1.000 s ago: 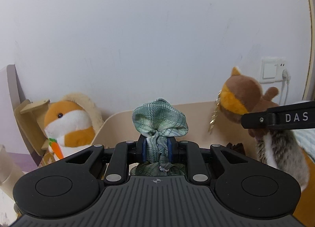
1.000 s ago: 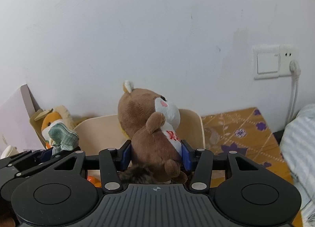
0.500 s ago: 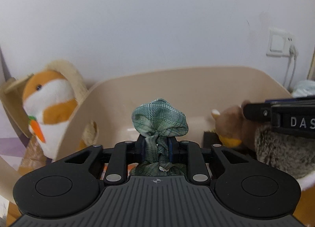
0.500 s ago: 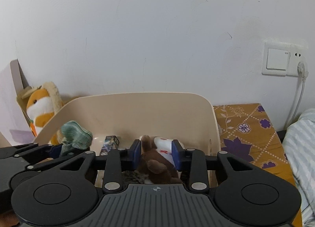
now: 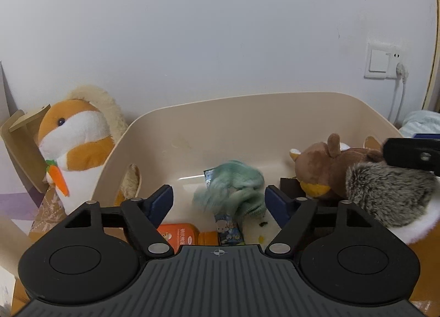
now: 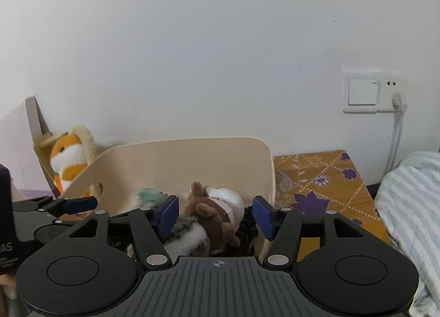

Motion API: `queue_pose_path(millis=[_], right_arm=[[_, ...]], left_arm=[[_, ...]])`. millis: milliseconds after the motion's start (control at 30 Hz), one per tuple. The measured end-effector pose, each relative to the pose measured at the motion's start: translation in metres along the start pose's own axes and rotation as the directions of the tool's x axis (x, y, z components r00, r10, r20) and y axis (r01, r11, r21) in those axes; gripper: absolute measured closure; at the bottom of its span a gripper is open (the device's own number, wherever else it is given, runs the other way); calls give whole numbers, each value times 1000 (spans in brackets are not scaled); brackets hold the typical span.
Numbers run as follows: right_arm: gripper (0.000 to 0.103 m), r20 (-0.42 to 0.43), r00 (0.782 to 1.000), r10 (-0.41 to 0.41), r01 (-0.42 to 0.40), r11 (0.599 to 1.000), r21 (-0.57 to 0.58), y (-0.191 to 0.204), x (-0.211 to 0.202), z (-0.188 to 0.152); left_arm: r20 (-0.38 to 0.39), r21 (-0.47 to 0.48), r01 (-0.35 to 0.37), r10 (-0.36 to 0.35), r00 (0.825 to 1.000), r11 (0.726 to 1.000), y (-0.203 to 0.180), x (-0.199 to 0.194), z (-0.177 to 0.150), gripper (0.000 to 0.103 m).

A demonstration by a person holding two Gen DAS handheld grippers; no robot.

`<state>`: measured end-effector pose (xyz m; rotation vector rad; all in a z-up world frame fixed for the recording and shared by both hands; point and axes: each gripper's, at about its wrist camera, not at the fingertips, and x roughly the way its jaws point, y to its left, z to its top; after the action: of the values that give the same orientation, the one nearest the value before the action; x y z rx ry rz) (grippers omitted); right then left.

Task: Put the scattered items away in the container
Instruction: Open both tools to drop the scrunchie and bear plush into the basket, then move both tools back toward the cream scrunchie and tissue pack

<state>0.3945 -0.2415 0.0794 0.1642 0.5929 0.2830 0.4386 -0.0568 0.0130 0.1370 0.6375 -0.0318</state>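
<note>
Dropping into the beige plastic tub (image 5: 192, 130): green knotted cloth (image 5: 233, 188) and brown plush squirrel (image 6: 217, 215), both jaws opening clear of them; orange-white plush hamster (image 5: 74, 141), left of frame, remains outside.

Green cloth (image 5: 233, 185) between the left gripper's fingers (image 5: 162, 199): motion-blurred, weave unreadable; whether it touches either pad cannot be told. In the right wrist view the same cloth sits left of the fingers, blurred, partly behind the near finger (image 6: 167, 211).

Small printed packet (image 5: 229, 230) below the cloth: lettering too small to read. Orange bottle (image 5: 178, 234) by the left finger: lower part hidden by the gripper body.

Squirrel plush (image 6: 217, 212) between the right fingers: tail and lower body cut off by the gripper body. Dark item (image 6: 247, 226) beside the right finger: too shadowed to identify.

Beige bin (image 5: 247, 124): near wall hidden in both views.
</note>
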Motion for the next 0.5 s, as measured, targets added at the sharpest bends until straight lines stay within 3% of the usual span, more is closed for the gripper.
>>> queue_pose_path(millis=[267,400,500], right_arm=[[24,67,998,-4,5,1000,-13,-12,-50,-28],[6,82,996,-25,31,997,-75,-12,-69,-49],[5,75,996,-42,50,992,-116,-13,-77,-66]], left_arm=[[79,-8,5,-5,997,1000,14,-43,-25,22],[181,-19,-28,31,983,999,23,-77,-48,18],[203,-43,-10,18,979,999,32,-99,-59,18]])
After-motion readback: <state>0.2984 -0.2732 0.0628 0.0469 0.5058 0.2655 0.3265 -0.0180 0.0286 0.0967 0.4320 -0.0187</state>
